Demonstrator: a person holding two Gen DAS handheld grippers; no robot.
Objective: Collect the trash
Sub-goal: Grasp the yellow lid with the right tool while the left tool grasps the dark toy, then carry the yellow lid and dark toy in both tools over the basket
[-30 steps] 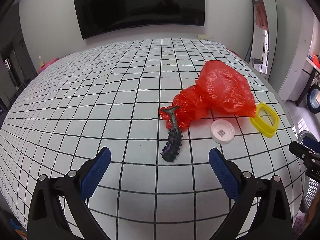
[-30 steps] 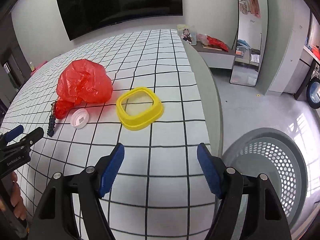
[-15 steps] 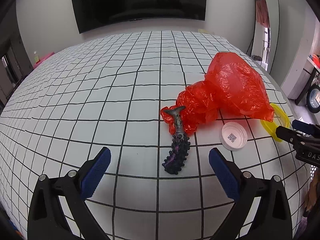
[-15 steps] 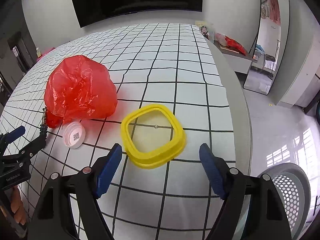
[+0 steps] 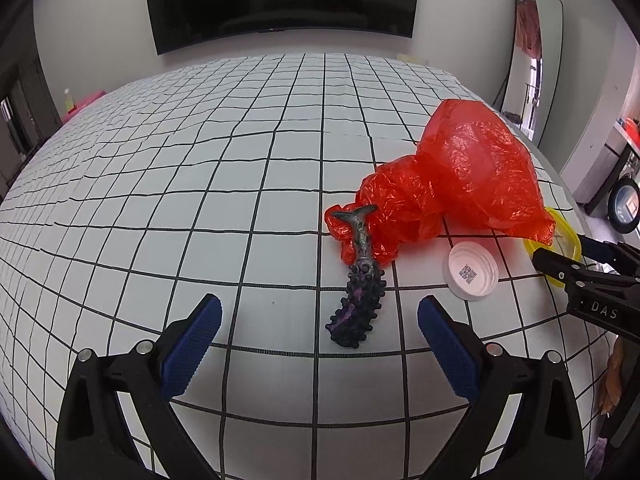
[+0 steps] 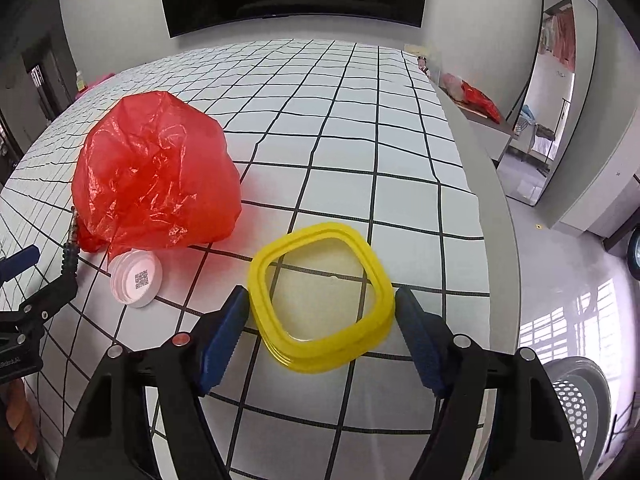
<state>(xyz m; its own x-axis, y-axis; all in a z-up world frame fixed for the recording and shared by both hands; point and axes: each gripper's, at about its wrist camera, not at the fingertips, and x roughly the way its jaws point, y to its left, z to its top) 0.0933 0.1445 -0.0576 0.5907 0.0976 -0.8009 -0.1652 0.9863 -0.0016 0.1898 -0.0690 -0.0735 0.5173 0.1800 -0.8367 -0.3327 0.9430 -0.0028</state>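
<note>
The right gripper (image 6: 320,332) has the square yellow plastic ring (image 6: 320,296) lying flat between its two blue pads, at 12 o'clock from the gripper. Its jaws are closing, one pad on each side, not pressing yet. The left gripper (image 5: 320,340) is spread wide with nothing in it; the bumpy dark rubber toy (image 5: 358,300) lies lengthwise at 12 o'clock.

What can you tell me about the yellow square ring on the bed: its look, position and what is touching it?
The yellow ring is a rounded-square frame of glossy plastic, with stepped ridges along its rim and a clear centre through which the grid shows. It lies flat on the checked cover, near the edge, right of the red bag. The right gripper straddles it; its jaws are closing, and whether the blue pads press it yet is unclear.
</note>
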